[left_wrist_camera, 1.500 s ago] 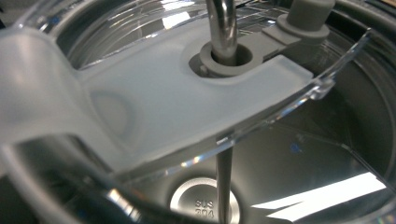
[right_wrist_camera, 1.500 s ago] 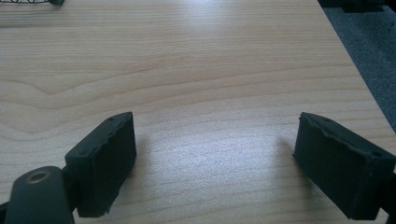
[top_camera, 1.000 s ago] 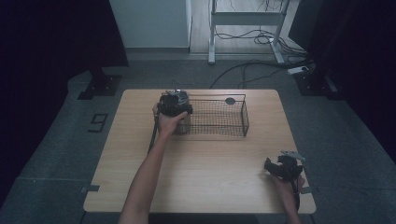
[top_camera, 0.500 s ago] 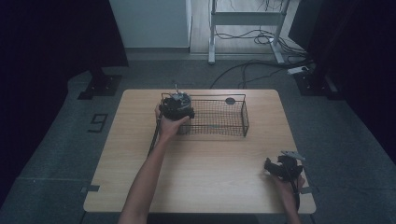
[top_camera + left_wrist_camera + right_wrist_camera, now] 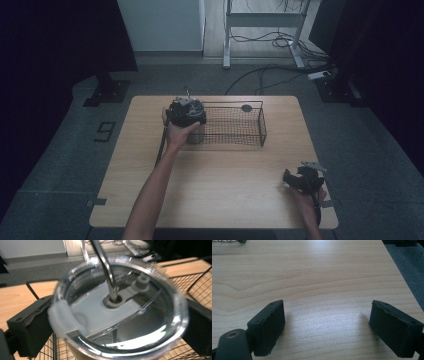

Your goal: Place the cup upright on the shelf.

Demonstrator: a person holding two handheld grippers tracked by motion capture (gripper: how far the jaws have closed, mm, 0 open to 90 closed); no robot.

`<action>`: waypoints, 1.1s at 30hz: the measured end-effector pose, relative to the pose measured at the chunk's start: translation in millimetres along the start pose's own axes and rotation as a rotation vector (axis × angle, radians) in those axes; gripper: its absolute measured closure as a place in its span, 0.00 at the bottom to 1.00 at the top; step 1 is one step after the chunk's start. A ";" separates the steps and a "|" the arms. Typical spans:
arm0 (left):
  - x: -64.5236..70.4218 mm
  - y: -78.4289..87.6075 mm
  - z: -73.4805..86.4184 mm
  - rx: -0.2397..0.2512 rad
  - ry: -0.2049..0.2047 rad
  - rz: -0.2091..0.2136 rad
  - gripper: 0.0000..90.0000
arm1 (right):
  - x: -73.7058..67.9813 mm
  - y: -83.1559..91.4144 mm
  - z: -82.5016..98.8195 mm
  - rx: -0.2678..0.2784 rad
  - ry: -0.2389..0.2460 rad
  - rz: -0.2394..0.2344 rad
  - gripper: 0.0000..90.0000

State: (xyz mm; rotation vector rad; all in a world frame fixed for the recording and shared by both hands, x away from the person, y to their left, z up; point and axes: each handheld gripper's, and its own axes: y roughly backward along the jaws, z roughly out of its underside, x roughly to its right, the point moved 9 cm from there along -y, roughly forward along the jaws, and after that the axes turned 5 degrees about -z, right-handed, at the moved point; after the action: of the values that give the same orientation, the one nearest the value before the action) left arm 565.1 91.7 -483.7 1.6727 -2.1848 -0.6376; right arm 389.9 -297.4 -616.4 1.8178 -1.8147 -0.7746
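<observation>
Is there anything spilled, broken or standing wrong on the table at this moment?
Nothing stands out. The left gripper holds the lidded tumbler upright at the left end of the wire basket, its metal straw through the lid. No spill shows. The right gripper is open above bare table.

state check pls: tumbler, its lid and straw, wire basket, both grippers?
tumbler: upright, clamped between the jaws, at the basket's left end
lid: on
straw: through the lid's hole
wire basket: upright on the table, small dark disc inside
left gripper: shut on tumbler
right gripper: open, holding nothing, over bare table
</observation>
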 end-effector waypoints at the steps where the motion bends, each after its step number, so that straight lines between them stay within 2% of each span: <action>1: 0.1 2.6 -1.7 0.006 0.000 0.003 0.00 | 0.0 0.0 0.0 0.000 0.000 0.000 0.14; 9: -1.5 16.5 -6.6 0.017 -0.018 0.009 0.00 | 0.1 0.1 0.1 -0.001 -0.001 0.001 0.14; 10: -2.9 23.4 -7.5 0.021 -0.038 0.002 0.00 | 0.1 0.1 0.1 -0.001 -0.001 0.001 0.14; 16: -5.1 41.2 -8.4 0.036 -0.033 0.019 0.00 | 0.1 0.1 0.1 -0.001 -0.001 0.001 0.14; 19: -4.0 50.9 -5.9 0.036 -0.044 0.030 0.00 | 0.1 0.1 0.1 -0.001 -0.001 0.001 0.14; 20: -1.7 58.8 -2.3 0.036 -0.056 0.046 0.00 | 0.1 0.1 0.1 -0.001 -0.002 0.001 0.14; 24: 1.2 69.1 5.0 0.025 -0.066 0.070 0.00 | 0.2 0.1 0.1 -0.001 -0.002 0.002 0.14; 27: 4.6 80.7 14.8 0.020 -0.051 0.097 0.00 | 0.2 0.1 0.0 0.000 -0.001 0.001 0.14; 30: 6.4 94.6 29.4 0.021 -0.060 0.113 0.00 | 0.0 0.0 -0.1 0.000 -0.004 0.001 0.14; 33: 6.4 100.0 37.6 0.018 -0.064 0.120 0.01 | 0.0 0.2 0.0 -0.001 -0.005 0.002 0.14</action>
State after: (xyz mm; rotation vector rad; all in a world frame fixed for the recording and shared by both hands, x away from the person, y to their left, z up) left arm 462.2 113.1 -463.3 1.5364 -2.3218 -0.6485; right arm 389.8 -297.4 -616.3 1.8143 -1.8186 -0.7800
